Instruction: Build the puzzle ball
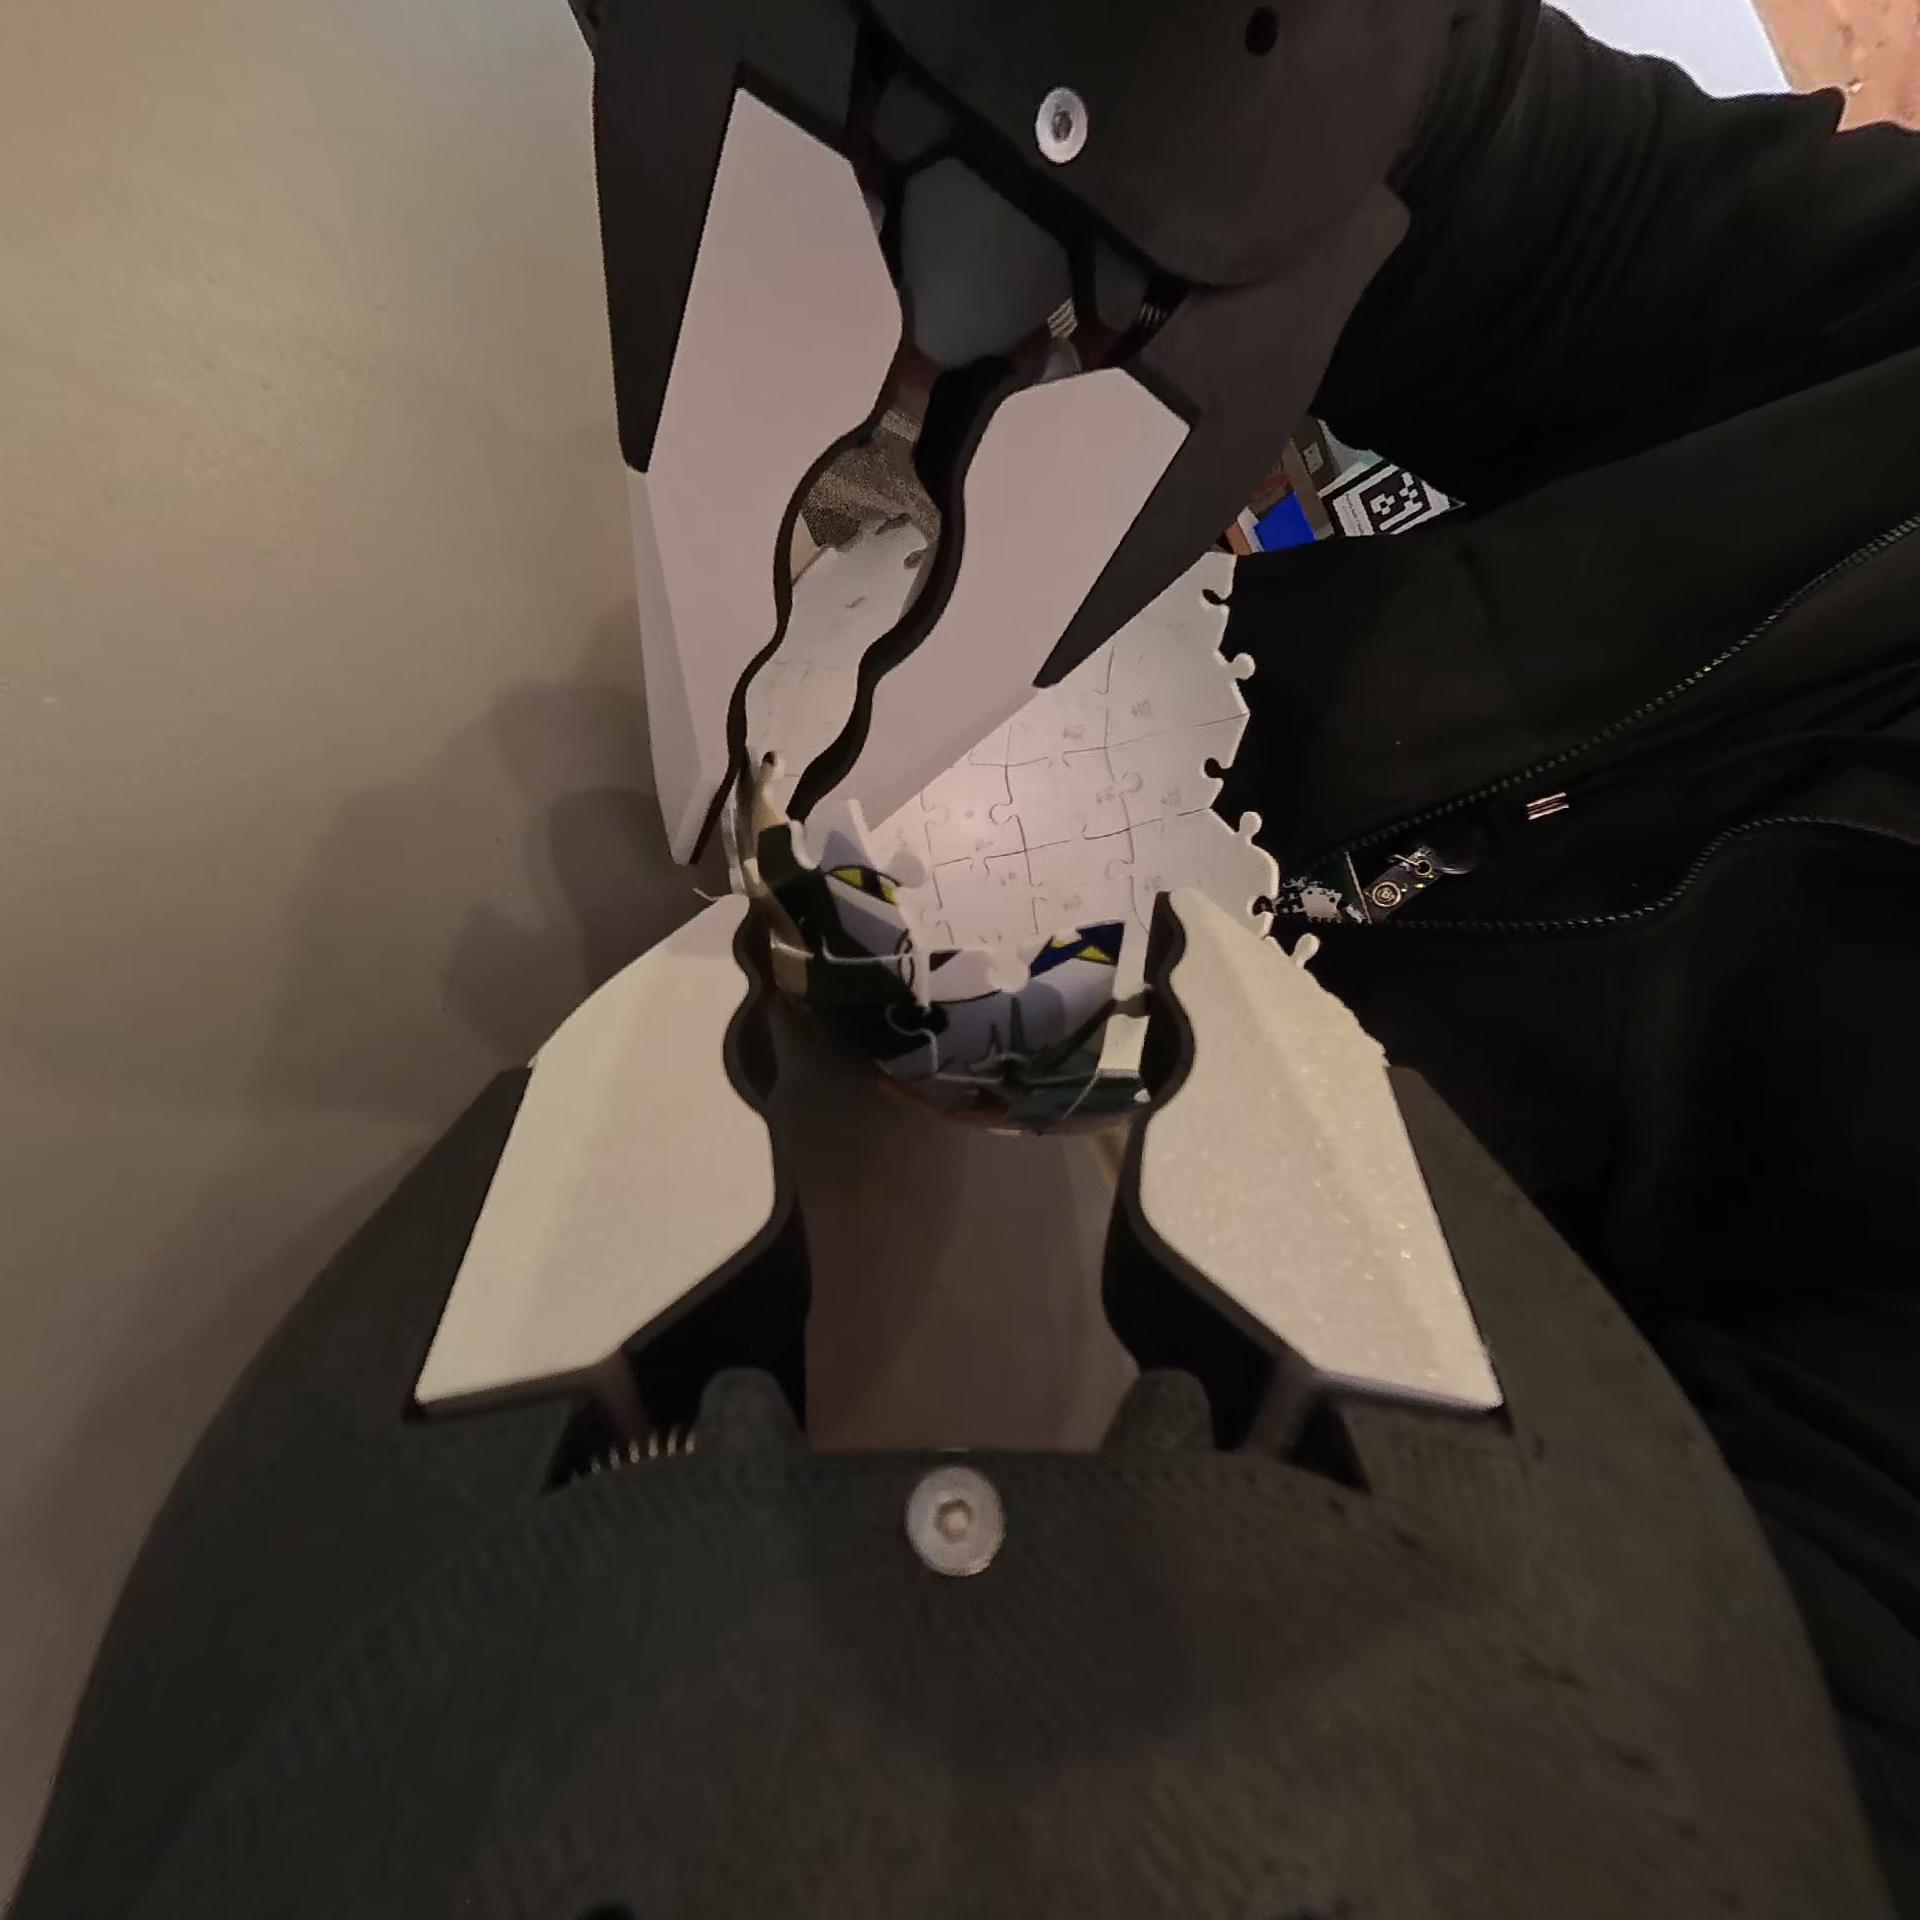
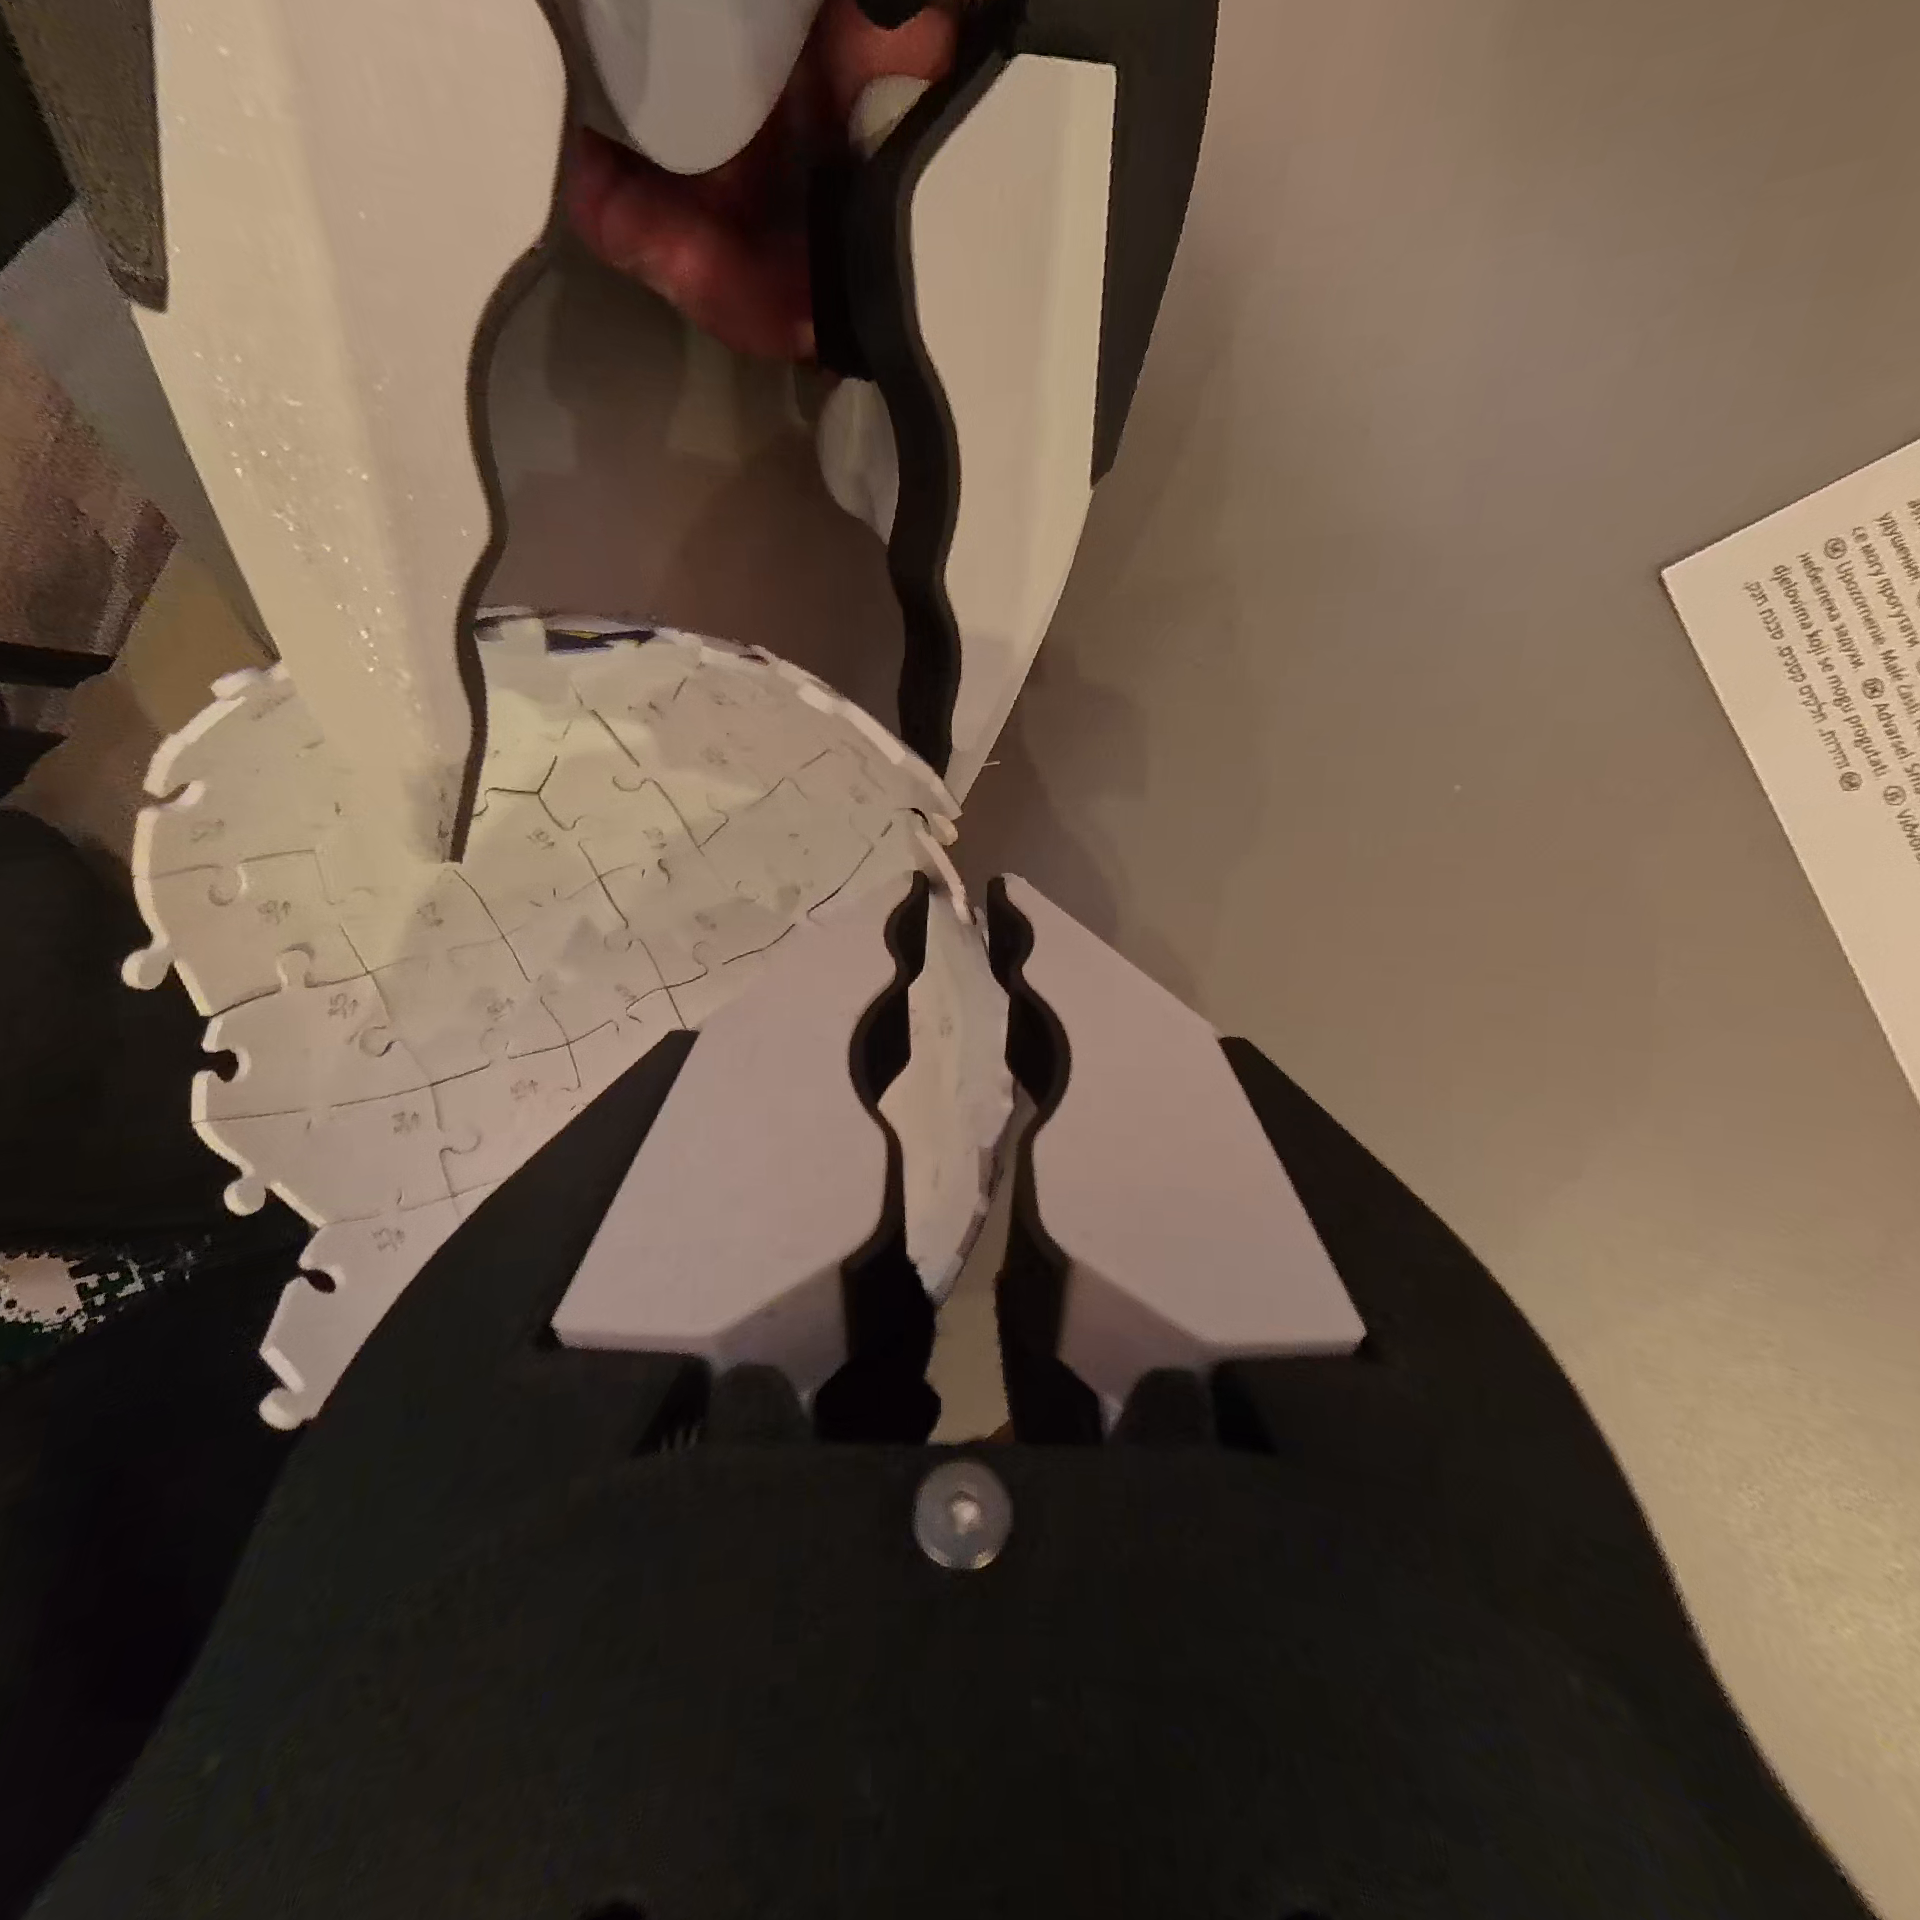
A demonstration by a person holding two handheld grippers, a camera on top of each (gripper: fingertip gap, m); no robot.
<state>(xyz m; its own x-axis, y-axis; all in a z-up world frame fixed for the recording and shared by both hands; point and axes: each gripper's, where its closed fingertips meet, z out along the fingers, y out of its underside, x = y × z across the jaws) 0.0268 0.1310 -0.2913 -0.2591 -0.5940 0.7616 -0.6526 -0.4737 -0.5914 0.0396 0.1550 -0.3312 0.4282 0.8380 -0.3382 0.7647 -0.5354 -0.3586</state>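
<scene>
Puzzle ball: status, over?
Left tool gripping the half-built puzzle ball by its rim. Right tool shut on a loose piece at the open edge. Printed sheet lies aside, nothing blocking.

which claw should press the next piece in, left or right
Probably right. The right claw pinches a loose white piece at the rim of the partly built shell, which the left claw steadies.
</scene>
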